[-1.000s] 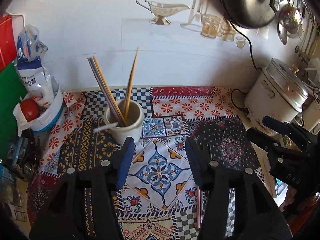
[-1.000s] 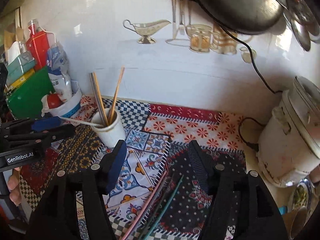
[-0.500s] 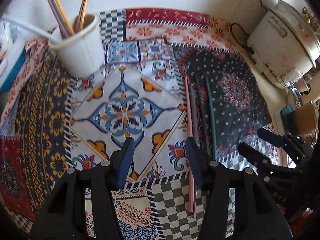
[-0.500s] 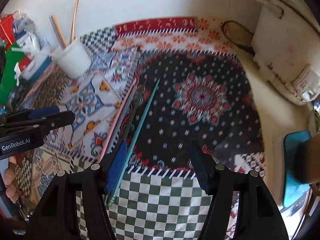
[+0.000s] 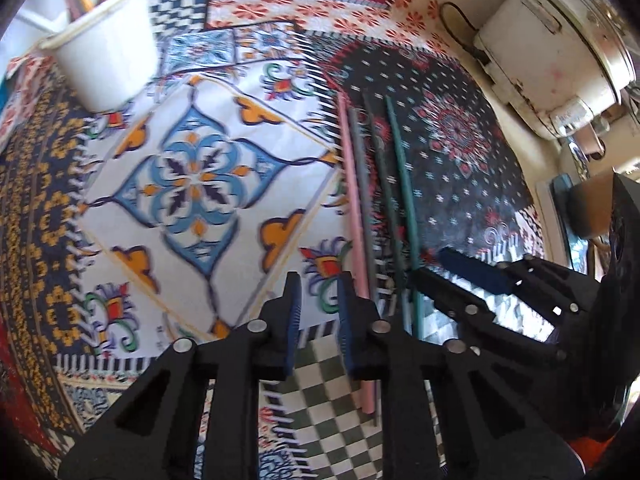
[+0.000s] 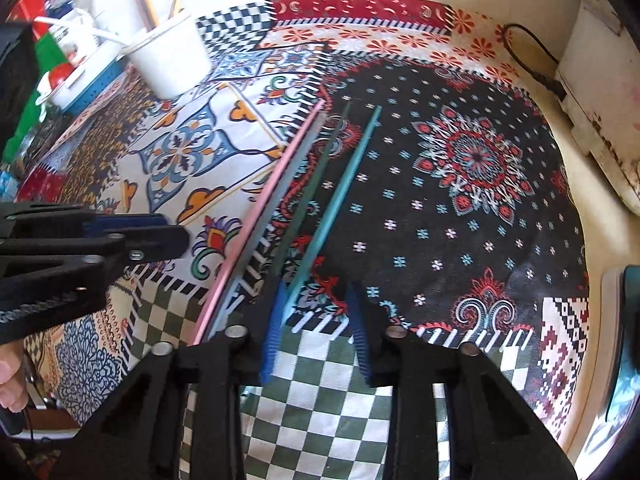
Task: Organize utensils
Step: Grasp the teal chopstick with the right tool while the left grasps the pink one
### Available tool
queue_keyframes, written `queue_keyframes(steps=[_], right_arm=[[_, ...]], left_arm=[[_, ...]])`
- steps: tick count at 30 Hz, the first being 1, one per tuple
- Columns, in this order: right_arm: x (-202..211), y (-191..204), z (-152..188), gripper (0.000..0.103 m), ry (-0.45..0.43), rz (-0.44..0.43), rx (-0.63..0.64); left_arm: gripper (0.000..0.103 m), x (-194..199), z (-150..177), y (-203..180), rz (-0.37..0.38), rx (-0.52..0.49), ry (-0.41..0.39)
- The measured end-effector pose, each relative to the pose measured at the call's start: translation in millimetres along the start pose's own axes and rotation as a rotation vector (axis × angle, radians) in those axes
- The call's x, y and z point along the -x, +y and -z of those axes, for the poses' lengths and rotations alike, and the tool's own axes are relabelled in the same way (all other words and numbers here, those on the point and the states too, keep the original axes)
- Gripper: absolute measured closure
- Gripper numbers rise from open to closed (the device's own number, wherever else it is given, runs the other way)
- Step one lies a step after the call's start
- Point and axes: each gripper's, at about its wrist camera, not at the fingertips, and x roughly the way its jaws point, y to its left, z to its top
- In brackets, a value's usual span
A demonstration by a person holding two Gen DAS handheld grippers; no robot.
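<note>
Several chopsticks lie side by side on the patchwork cloth (image 5: 192, 176): pink (image 5: 352, 200), grey (image 5: 363, 208), dark green (image 5: 380, 184) and teal (image 5: 402, 176). A white cup (image 5: 108, 52) at the upper left holds more chopsticks. My left gripper (image 5: 319, 280) hovers low beside the pink one, jaws closing, with only cloth between them. My right gripper (image 6: 316, 292) is over the near ends, jaws closing. The teal chopstick (image 6: 336, 200) ends just inside its left pad, and the dark green one (image 6: 316, 184) runs under that finger. Each gripper also shows in the other view: right gripper (image 5: 430, 264), left gripper (image 6: 176, 230).
A white rice cooker (image 5: 556, 52) stands at the right edge, its black cord (image 6: 532, 56) trailing on the cloth. A blue and white basket (image 6: 80, 80) with a red tomato sits behind the white cup (image 6: 172, 60). A teal object (image 6: 628, 360) lies at the far right.
Both grippers have dropped close to the cloth and tipped downward. Their jaws have narrowed from wide apart. The cup has slid to the upper left of both views.
</note>
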Motion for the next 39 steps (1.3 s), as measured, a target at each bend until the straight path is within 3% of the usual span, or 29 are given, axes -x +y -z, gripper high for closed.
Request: queue_keyframes(steps=[5, 12, 18, 26, 30, 39], right_arm=[[1.6, -5.5, 1.4, 0.093, 0.019, -0.013, 0.001], [7.6, -38.4, 3.6, 0.093, 0.026, 0.032, -0.075], [0.9, -53.7, -9.4, 0.093, 0.038, 0.006, -0.140], [-6.4, -45.4, -22.8, 0.097, 0.019, -0.036, -0.098], [-0.3, -45.2, -15.2, 0.098, 0.048, -0.060, -0.055], [8.3, -60.3, -5.1, 0.098, 0.121, -0.066, -0.036]], left_arm=[[0.092, -11.9, -7.9, -13.5, 0.038, -0.022, 0.016], [0.096, -20.1, -20.2, -17.1, 0.016, -0.026, 0.011], [0.097, -23.0, -33.9, -12.1, -0.011, -0.002, 0.000], [0.099, -24.5, -38.7, -4.3, -0.023, 0.019, 0.043], [0.099, -15.7, -27.0, 7.2, -0.076, 0.040, 0.055], [0.096, -16.2, -25.8, 17.5, -0.052, 0.046, 0.115]])
